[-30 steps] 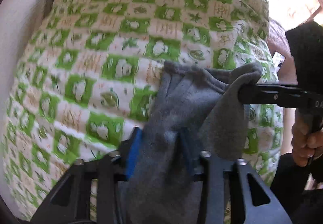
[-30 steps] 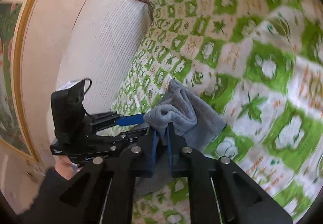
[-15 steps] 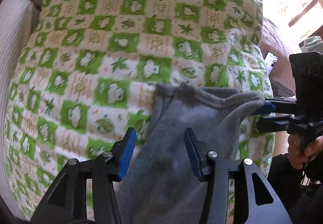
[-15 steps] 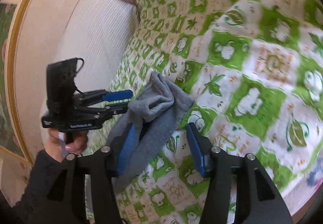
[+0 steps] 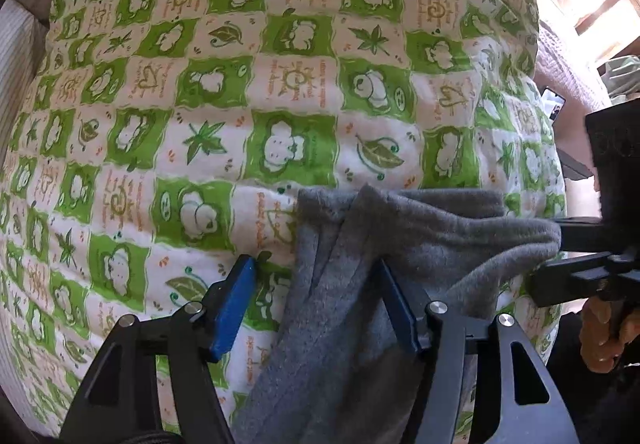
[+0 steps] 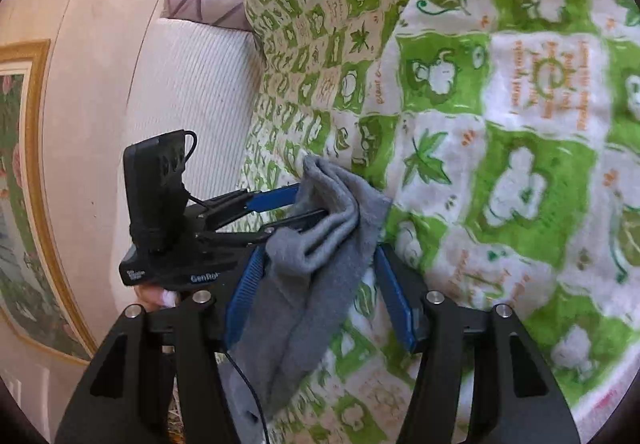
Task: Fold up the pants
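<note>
The quilt (image 5: pixel 280 92) is bare over most of its top, so there is free room to pass toward its far edge and left side. Only the pants (image 5: pixel 360 284) lie on it, at the near right corner, w/ a raised fold standing up there. The left gripper (image 5: pixel 316 304) has just opened its jaws and stands over the pants; the right gripper (image 6: pixel 316 284) has also just opened, at the same fold, so the two crowd each other at this corner. At the left edge a white ribbed cushion (image 6: pixel 192 92) and the wall (image 6: pixel 88 24) behind it block the way.
</note>
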Tool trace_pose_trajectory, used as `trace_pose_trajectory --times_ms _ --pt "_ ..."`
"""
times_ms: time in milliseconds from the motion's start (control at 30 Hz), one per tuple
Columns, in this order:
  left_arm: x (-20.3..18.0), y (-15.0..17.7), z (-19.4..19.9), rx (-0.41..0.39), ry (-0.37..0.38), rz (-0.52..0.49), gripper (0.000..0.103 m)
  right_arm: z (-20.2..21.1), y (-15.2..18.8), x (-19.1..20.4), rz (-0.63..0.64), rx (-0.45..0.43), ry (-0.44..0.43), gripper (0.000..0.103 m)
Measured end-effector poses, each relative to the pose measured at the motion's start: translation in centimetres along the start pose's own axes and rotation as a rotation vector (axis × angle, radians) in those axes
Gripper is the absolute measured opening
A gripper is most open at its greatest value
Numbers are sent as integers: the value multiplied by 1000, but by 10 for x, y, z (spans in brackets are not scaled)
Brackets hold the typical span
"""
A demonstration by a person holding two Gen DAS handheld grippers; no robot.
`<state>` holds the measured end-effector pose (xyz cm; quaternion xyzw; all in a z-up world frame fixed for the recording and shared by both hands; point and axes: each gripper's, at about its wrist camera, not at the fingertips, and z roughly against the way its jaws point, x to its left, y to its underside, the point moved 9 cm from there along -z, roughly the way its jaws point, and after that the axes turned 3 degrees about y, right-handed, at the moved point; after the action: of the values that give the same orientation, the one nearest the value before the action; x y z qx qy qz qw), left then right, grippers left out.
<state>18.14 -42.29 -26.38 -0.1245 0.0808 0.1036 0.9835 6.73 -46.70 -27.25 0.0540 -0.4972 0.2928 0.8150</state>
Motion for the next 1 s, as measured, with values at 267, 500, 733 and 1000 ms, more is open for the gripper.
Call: trace_pose_trajectory --times_ms 267,500,733,1000 --pt "-16 -5 1 -35 -3 -77 34 -8 -2 -3 6 12 -44 21" --pt "-30 -19 8 -64 -18 -115 12 9 -14 -5 15 -71 -53 17" --pt "-12 -29 5 -101 21 -5 13 1 -16 -16 -59 -12 -57 23" --pt "-6 -24 15 -111 23 33 13 -1 -7 14 30 -17 -66 72"
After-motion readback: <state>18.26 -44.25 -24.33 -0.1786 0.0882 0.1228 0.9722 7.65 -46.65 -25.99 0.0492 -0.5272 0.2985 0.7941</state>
